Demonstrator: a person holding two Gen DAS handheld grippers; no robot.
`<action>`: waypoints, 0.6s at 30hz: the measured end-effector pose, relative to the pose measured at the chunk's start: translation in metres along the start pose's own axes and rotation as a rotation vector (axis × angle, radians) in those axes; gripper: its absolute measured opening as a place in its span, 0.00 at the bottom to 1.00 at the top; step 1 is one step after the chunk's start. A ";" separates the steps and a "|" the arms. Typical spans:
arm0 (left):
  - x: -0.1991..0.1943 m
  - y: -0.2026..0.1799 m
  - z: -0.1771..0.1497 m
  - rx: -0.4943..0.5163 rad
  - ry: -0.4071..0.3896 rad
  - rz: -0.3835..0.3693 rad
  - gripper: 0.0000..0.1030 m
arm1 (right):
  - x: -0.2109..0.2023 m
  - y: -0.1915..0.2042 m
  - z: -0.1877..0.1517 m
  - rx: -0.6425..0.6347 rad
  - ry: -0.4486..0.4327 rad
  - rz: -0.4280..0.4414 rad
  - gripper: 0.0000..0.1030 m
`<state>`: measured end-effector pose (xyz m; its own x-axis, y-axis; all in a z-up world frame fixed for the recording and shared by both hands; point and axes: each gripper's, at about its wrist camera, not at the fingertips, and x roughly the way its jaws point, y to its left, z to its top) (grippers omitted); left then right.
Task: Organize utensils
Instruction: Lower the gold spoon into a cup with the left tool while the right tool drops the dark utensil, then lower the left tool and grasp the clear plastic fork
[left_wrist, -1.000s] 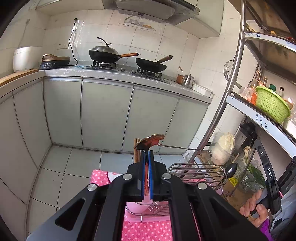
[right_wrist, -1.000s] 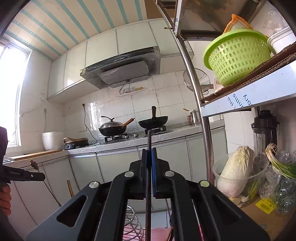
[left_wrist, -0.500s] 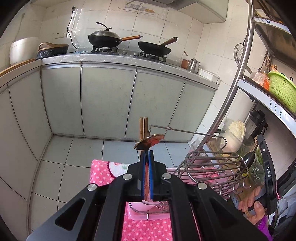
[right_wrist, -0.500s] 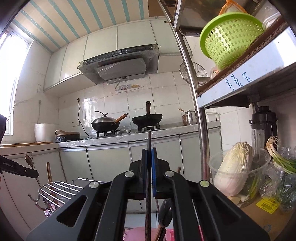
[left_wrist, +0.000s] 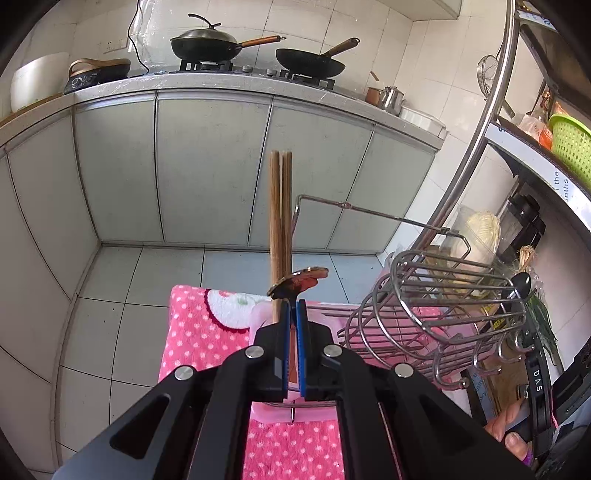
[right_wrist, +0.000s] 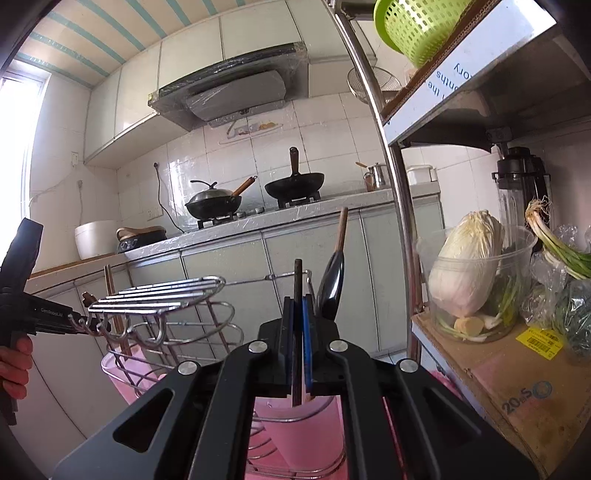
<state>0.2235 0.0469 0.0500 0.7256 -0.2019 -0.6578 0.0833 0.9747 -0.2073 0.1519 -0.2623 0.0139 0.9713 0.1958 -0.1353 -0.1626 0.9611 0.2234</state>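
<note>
My left gripper (left_wrist: 293, 306) is shut on a thin utensil with a flat reddish-brown end (left_wrist: 300, 280). It hangs over a pink cup (left_wrist: 266, 317) from which two wooden chopsticks (left_wrist: 280, 218) stand upright. To the right stands the wire utensil rack (left_wrist: 447, 295) with its hooks. My right gripper (right_wrist: 297, 306) is shut on a dark thin stick (right_wrist: 297, 280) above another pink cup (right_wrist: 299, 421). A black spoon (right_wrist: 331, 288) with a wooden handle stands in that cup. The left gripper (right_wrist: 79, 320) shows by the rack's hooks (right_wrist: 155, 332).
The rack stands on a pink dotted towel (left_wrist: 199, 332). A steel shelf post (right_wrist: 397, 192) rises at the right, with a cabbage tub (right_wrist: 469, 280), greens and a cardboard box (right_wrist: 517, 380) beside it. Grey cabinets and a stove with two pans (left_wrist: 258, 51) lie behind.
Both grippers have sunk toward the rack, each holding its utensil. The rack, pink cups and chopsticks now sit higher and larger in both views.
</note>
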 end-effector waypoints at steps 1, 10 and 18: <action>0.002 0.000 -0.002 0.000 0.009 0.002 0.03 | 0.001 0.000 -0.002 0.000 0.014 -0.002 0.05; 0.004 0.012 -0.011 -0.062 0.024 0.020 0.19 | 0.007 -0.003 -0.009 0.022 0.141 0.006 0.16; -0.023 0.018 -0.019 -0.079 -0.025 0.019 0.28 | -0.015 -0.006 -0.010 0.045 0.150 -0.002 0.39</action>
<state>0.1957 0.0677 0.0473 0.7433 -0.1803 -0.6442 0.0160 0.9675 -0.2523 0.1360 -0.2686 0.0048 0.9341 0.2239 -0.2781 -0.1493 0.9525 0.2654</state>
